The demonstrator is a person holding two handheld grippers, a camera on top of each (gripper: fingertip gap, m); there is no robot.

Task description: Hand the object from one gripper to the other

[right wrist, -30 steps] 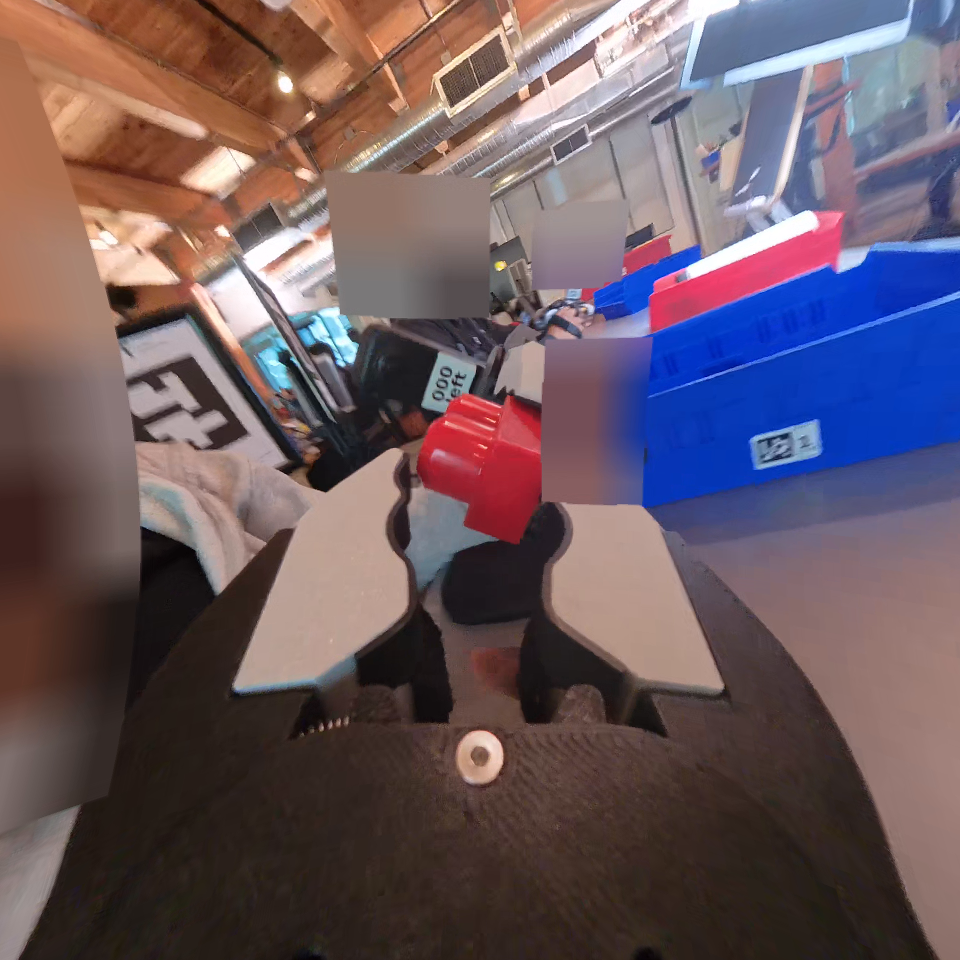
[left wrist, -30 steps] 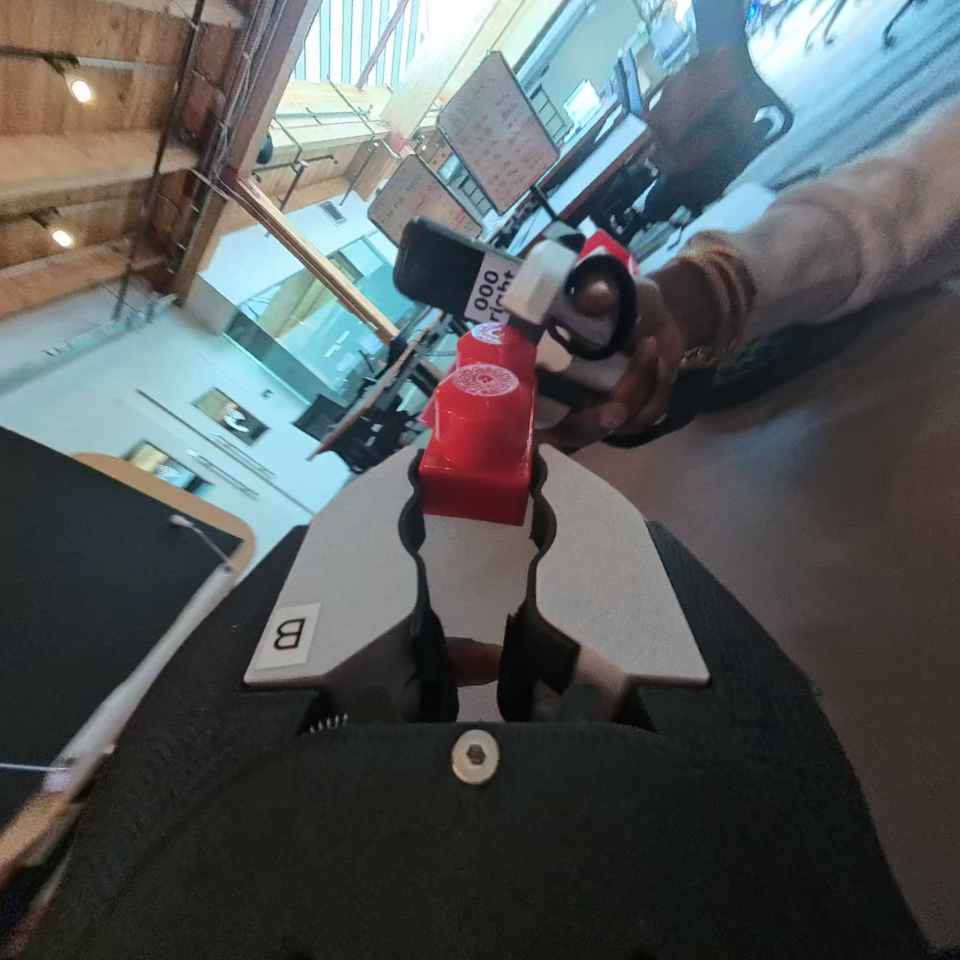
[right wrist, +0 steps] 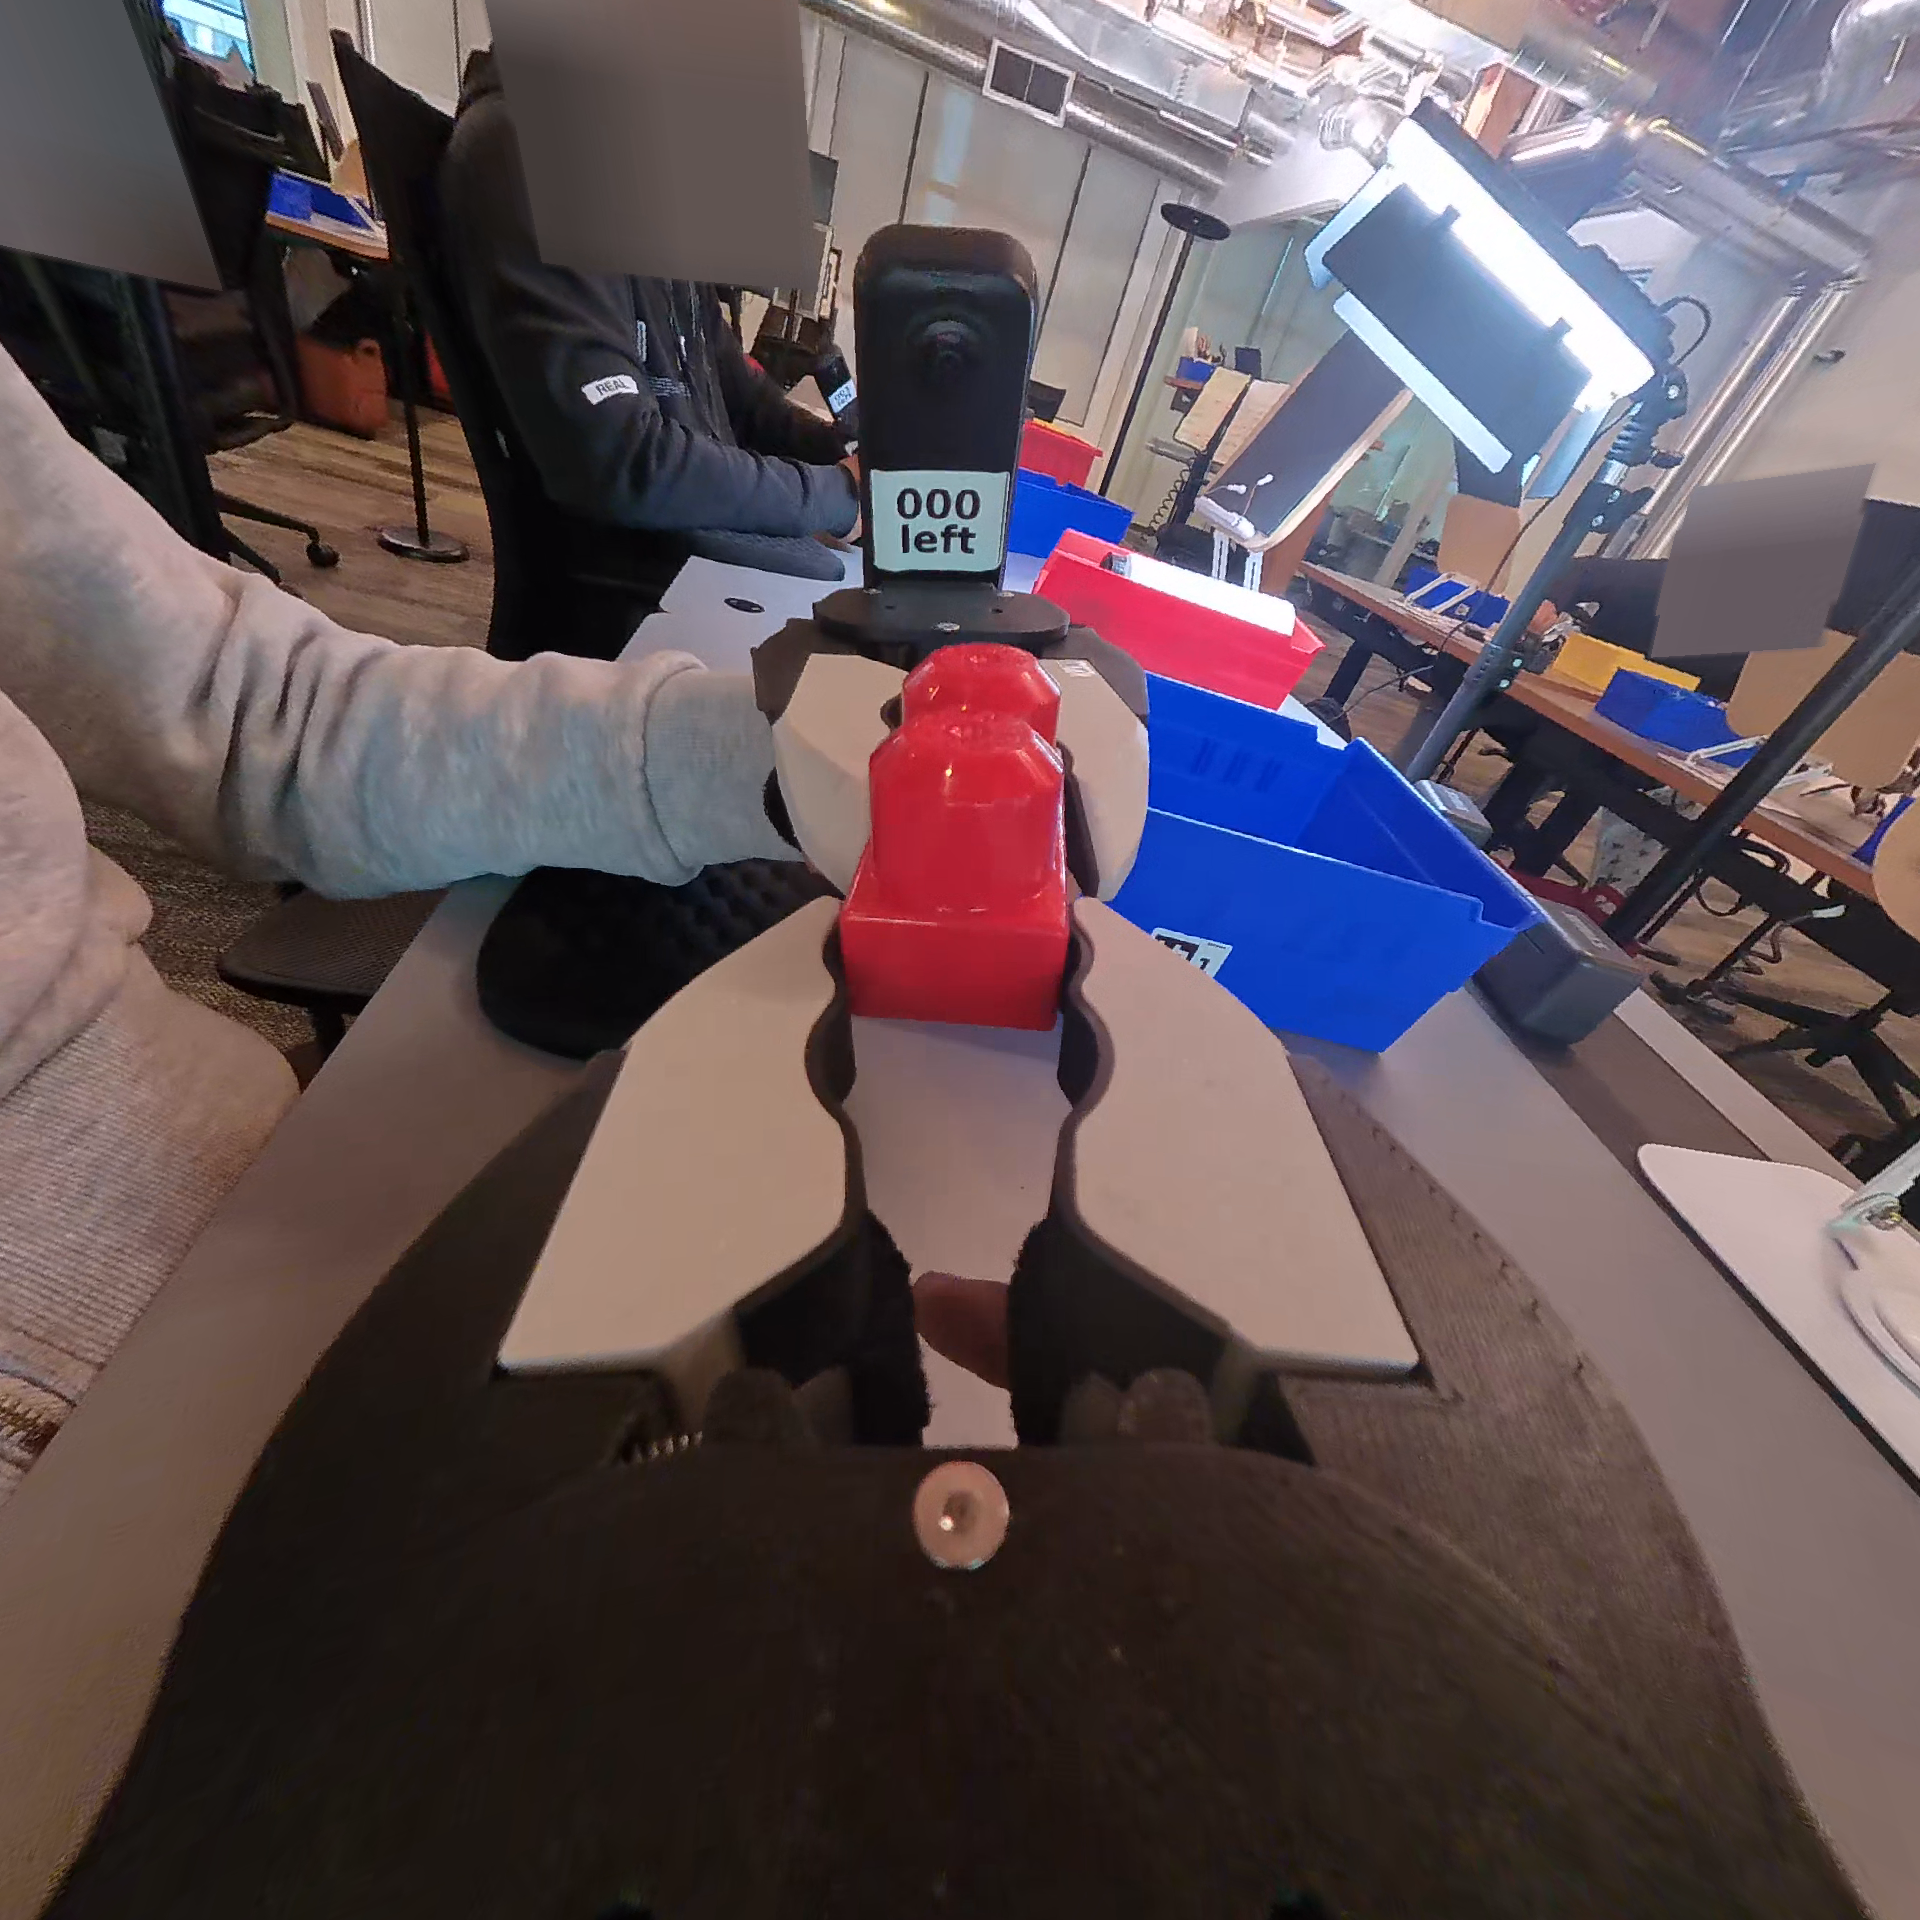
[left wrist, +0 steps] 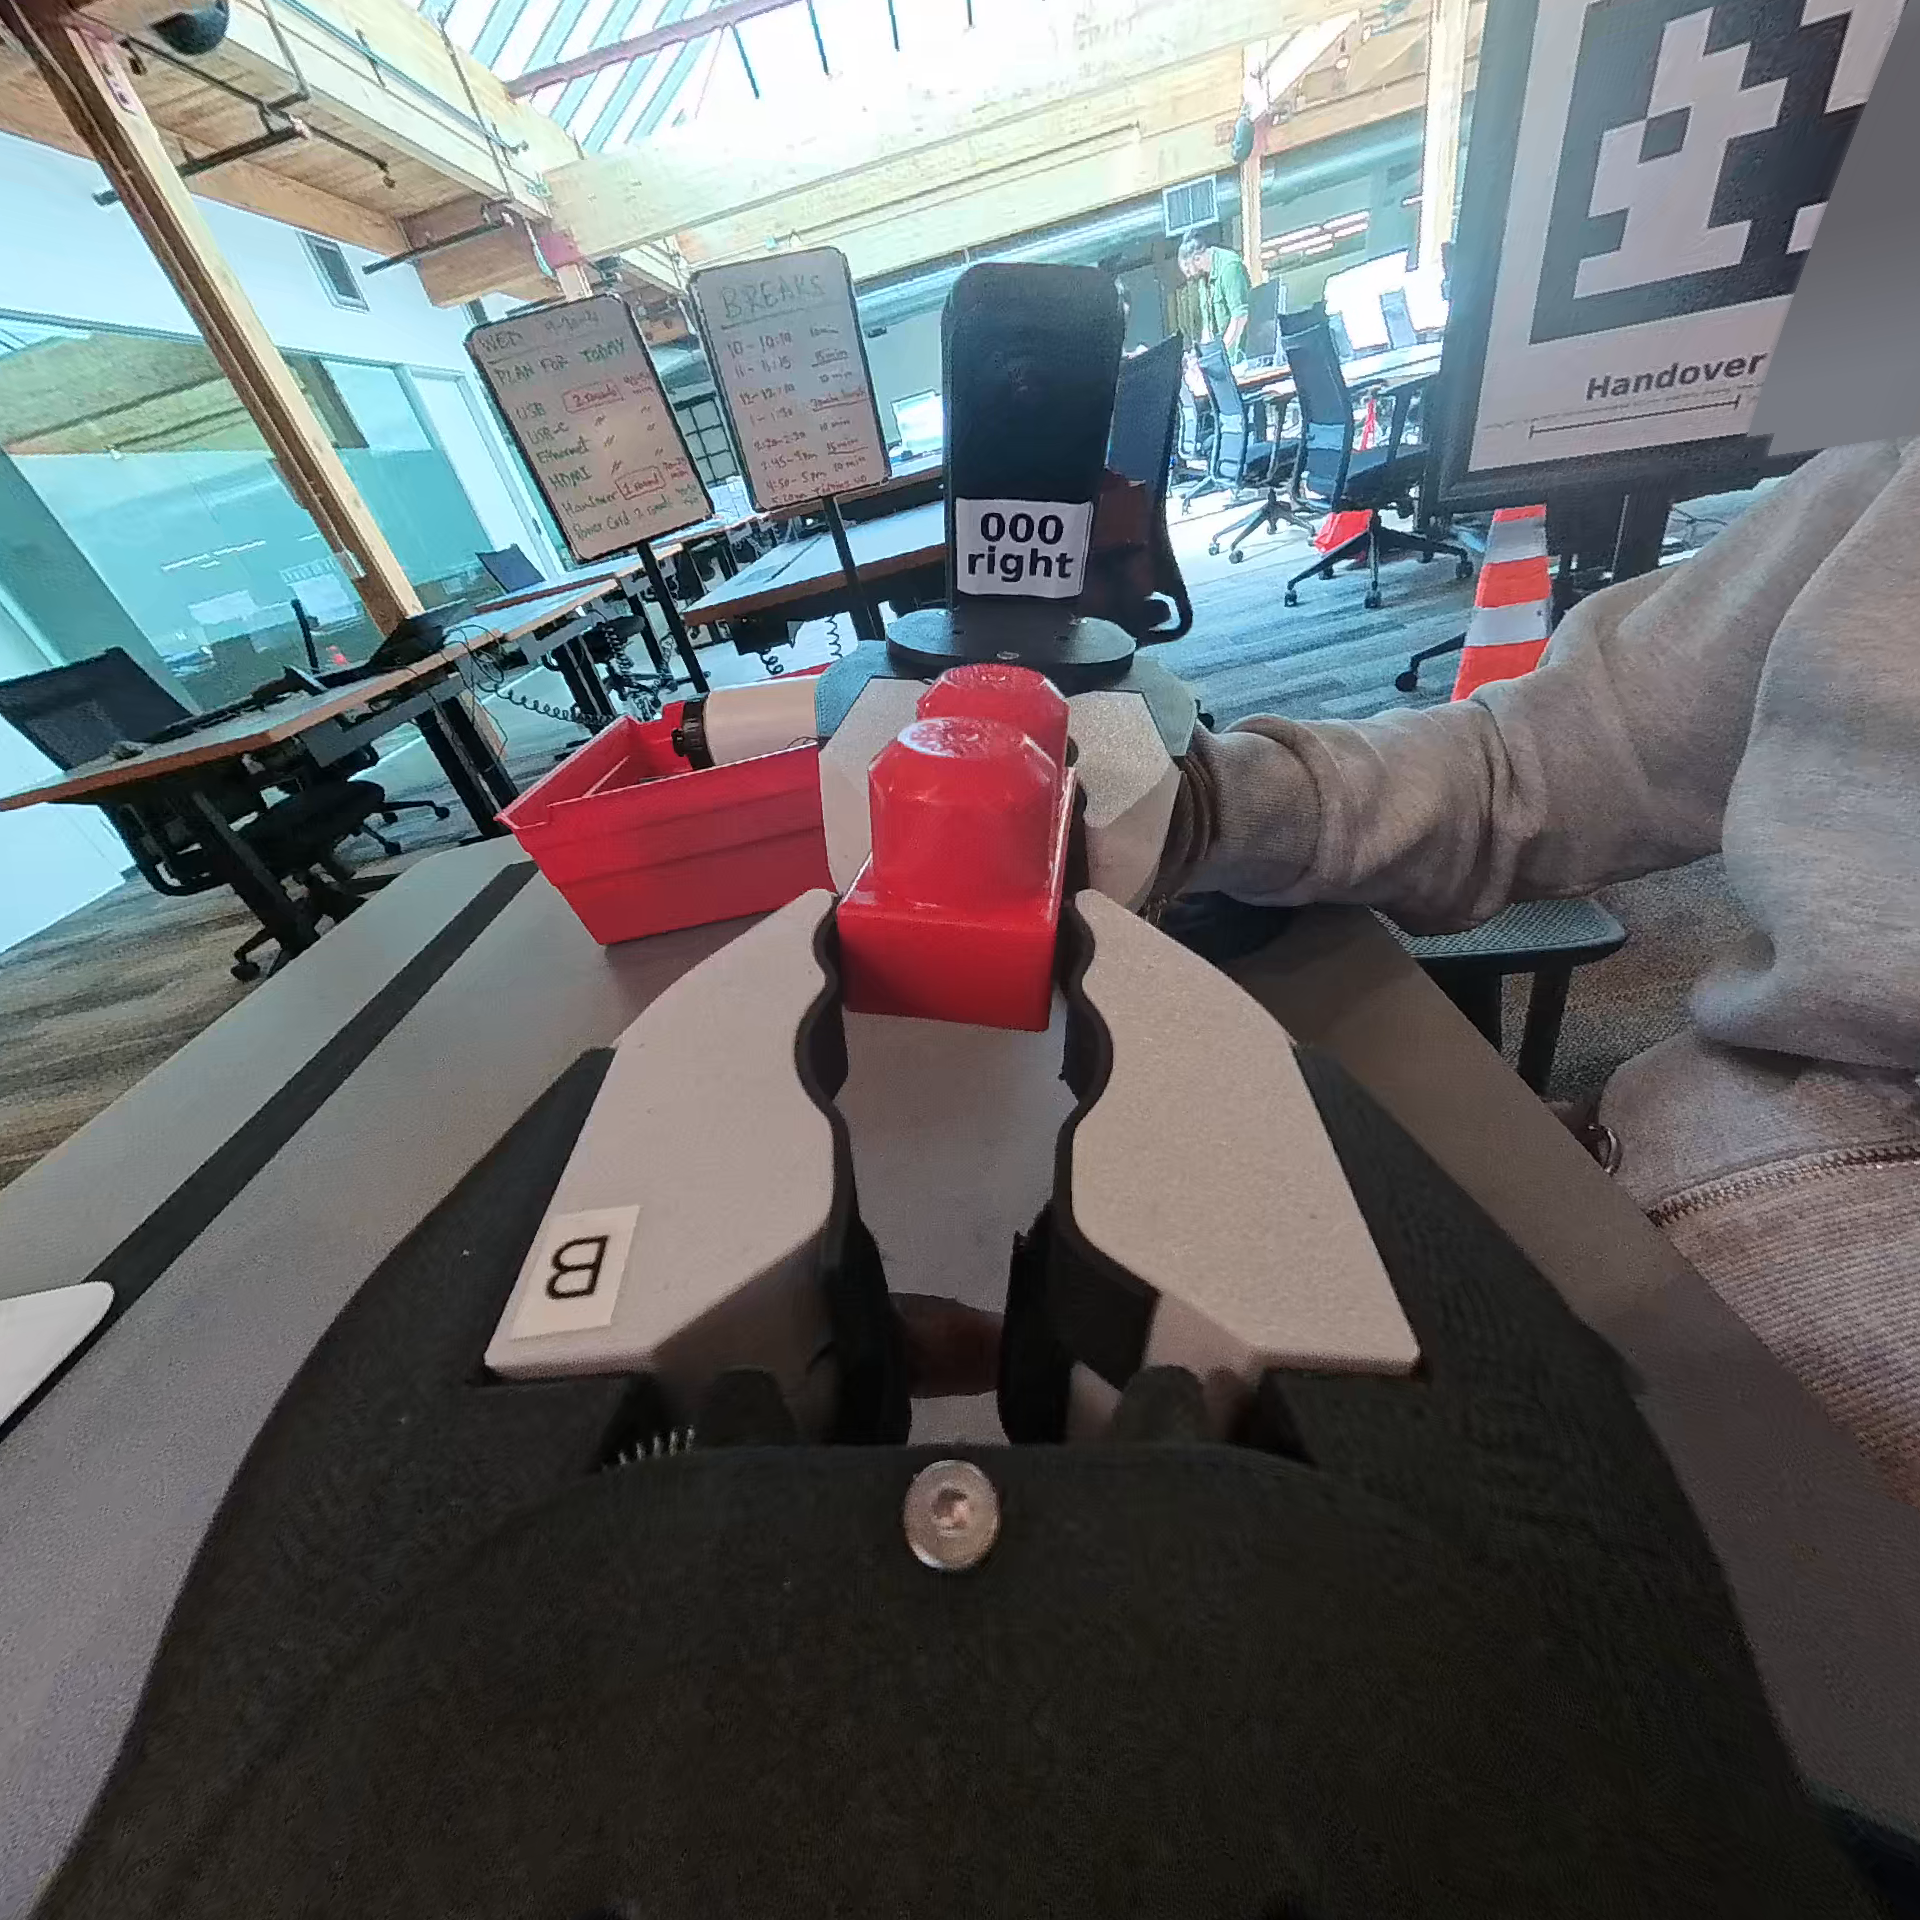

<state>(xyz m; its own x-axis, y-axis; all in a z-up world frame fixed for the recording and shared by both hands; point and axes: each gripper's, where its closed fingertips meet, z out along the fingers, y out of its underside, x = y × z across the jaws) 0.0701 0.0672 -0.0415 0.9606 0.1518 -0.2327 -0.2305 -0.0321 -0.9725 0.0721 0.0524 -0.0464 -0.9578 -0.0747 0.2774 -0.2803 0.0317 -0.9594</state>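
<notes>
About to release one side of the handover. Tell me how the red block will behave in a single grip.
The red block looks like rigid moulded plastic, so it likely won't flex. Its glossy faces may slip. The left gripper and right gripper each pinch only one end, so the free end could sag once one lets go.

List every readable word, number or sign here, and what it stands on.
I do not quote writing; these things bear it:
Sticker on a left gripper finger: clear print.
Right label on the camera above the right gripper: clear print.
Left label on the other camera: clear print.
Whiteboards: handwriting, partly legible.
Marker board: pattern, printed caption.
Bin sticker: too small.
Sleeve patch: small print.
Brick studs: embossing, unreadable.
</notes>
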